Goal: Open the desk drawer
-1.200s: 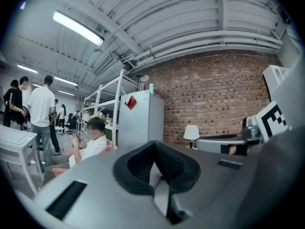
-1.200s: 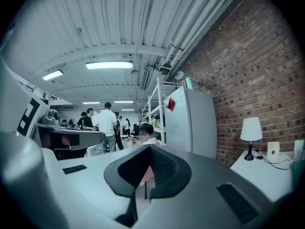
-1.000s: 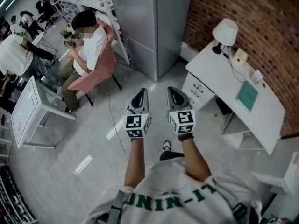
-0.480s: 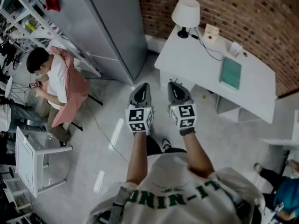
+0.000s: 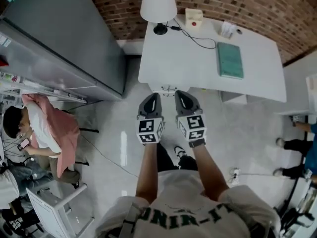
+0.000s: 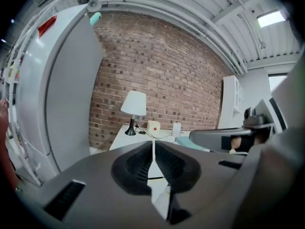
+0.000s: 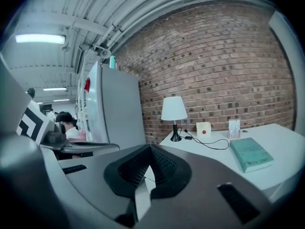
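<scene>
We stand facing the white tabletop [image 5: 188,58], and the drawer [image 5: 168,89] lies straight ahead of us under its left end. Only a sliver of the drawer front and its handles shows below the tabletop's near edge. That front runs crosswise to our reach, so we judge the pull must come straight back toward us.

The left tool [image 5: 151,98] and right tool [image 5: 182,96] point at it side by side, well short of it. The handles sit about midway between them, so neither is clearly nearer. Both tools have their jaws pressed together with nothing between them, and would need to spread before taking a handle.

On top stand a lamp [image 5: 158,4], a small box [image 5: 194,17] and a teal book [image 5: 230,59]. A grey cabinet [image 5: 64,38] flanks the left. We see only floor in the way.
</scene>
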The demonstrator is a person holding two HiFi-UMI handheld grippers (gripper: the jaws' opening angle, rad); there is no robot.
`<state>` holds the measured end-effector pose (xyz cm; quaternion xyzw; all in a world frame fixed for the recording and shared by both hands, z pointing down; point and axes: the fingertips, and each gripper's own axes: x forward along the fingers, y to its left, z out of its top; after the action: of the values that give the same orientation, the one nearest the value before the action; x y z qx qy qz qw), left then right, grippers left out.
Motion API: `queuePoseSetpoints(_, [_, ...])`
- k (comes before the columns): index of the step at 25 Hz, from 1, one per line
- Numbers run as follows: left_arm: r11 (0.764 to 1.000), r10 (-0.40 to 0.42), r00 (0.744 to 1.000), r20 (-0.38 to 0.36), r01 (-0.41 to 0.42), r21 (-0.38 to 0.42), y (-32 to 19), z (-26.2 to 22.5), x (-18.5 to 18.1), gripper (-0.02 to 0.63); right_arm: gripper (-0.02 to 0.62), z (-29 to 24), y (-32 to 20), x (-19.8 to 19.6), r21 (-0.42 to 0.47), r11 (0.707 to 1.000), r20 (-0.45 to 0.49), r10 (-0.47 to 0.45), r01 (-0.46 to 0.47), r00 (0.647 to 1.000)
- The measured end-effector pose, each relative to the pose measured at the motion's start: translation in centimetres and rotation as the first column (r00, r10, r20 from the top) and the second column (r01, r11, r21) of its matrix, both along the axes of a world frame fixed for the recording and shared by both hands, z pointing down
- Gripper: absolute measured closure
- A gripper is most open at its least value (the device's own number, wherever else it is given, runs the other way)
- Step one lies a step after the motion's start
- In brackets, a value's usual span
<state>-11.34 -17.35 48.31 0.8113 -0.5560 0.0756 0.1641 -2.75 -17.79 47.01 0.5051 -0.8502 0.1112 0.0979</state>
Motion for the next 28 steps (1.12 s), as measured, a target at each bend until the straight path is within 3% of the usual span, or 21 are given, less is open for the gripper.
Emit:
queuePoseSetpoints(4, [0.998,0.026,0.999,-0.030,-0.028,-0.059,-2.5,4.8,1.2,0.592,0.601,2.9,-2.9,1.6,-0.036,0.998,-0.016,0.053,-0.054,0.998])
queuePoseSetpoints(12, [0.984,0.007,0.996,-0.087,-0.023,-0.177,-4.0,15.4,2.2,0.558,0.601,10.4,-3.9,2.1,-0.107,0.993,-0.025,0.041,-0.044,0.999])
queuePoseSetpoints(17, [0.966,-0.048,0.983,-0.176,0.001,-0.260,-5.5,21.9,2.6,0.522,0.601,15.4,-3.1,2.1,-0.166,0.986,-0.014,0.022,-0.024,1.000])
queuePoseSetpoints(21, [0.942,-0.093,0.977,-0.192,0.024,-0.335,-6.5,26.7,2.9,0.512,0.601,18.7,-2.5,2.2,-0.228,0.973,0.013,0.040,-0.036,0.999])
queuePoseSetpoints(25, [0.915,-0.169,0.943,-0.288,0.042,-0.401,-7.6,30.8,3.3,0.502,0.601,20.7,-2.8,2.1,-0.239,0.970,0.020,0.050,-0.044,0.999])
queuePoseSetpoints(28, [0.894,-0.249,0.891,-0.381,0.060,-0.443,-8.5,33.6,3.2,0.486,0.601,22.1,-3.6,2.1,-0.244,0.969,0.029,0.053,-0.045,0.998])
